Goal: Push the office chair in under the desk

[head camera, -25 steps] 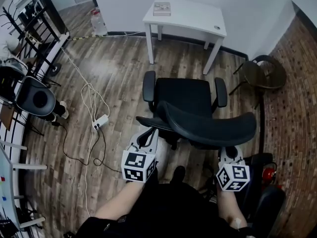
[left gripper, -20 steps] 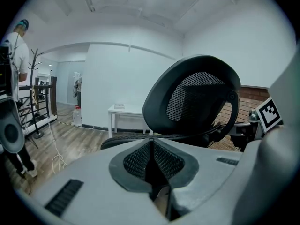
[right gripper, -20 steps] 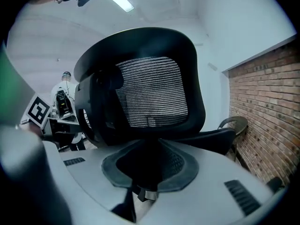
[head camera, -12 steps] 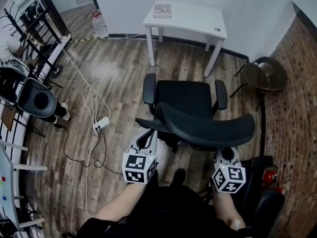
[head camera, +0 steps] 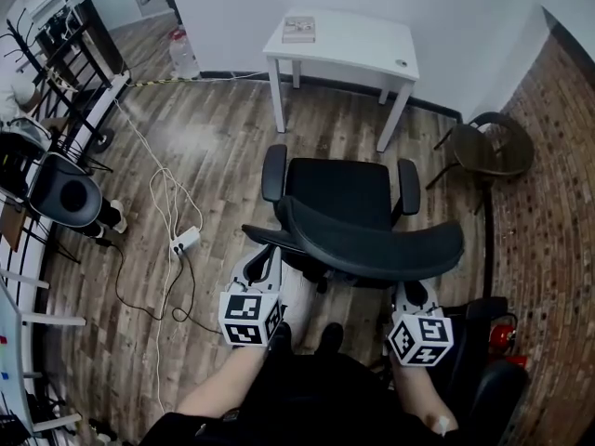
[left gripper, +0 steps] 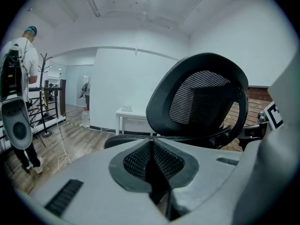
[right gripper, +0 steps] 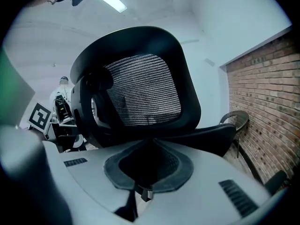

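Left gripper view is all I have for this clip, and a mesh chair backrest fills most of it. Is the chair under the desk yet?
Observer: No. The head view shows the office chair standing short of the desk, its seat facing the desk, with bare wooden floor between them.
Operator: Does anything lie in that gap?
Observer: Nothing that I can see. A power strip lies on the floor, well off to the person's left of the chair.
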### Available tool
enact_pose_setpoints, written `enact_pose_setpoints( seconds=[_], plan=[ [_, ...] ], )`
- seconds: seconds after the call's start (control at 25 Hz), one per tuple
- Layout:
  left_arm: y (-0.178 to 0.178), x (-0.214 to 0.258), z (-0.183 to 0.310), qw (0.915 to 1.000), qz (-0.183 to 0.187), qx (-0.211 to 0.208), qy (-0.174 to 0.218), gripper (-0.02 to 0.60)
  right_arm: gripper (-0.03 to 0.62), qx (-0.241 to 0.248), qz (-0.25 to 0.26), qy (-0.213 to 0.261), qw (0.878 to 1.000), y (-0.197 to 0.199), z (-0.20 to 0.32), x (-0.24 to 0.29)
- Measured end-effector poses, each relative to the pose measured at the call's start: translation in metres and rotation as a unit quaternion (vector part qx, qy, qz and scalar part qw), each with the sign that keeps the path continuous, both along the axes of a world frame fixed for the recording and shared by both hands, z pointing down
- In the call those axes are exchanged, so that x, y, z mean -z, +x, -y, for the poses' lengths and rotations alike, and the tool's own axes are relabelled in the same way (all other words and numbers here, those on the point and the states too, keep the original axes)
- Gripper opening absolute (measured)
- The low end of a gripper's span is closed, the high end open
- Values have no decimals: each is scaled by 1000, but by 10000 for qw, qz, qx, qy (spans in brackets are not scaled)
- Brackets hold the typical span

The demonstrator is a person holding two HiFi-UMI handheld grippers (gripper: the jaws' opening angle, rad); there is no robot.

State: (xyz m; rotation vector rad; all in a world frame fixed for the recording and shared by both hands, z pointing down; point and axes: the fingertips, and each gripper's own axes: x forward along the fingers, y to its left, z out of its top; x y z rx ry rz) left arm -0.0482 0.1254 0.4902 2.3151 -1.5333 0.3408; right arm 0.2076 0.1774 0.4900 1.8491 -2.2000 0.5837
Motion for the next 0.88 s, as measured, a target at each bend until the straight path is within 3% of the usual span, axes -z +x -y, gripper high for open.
enact_pose_setpoints(
  seconds=[0.88],
  plan=[
    [13,2,12,9995,-11,311,89,25,11,195,108,-104,9997,17,23,2]
  ],
)
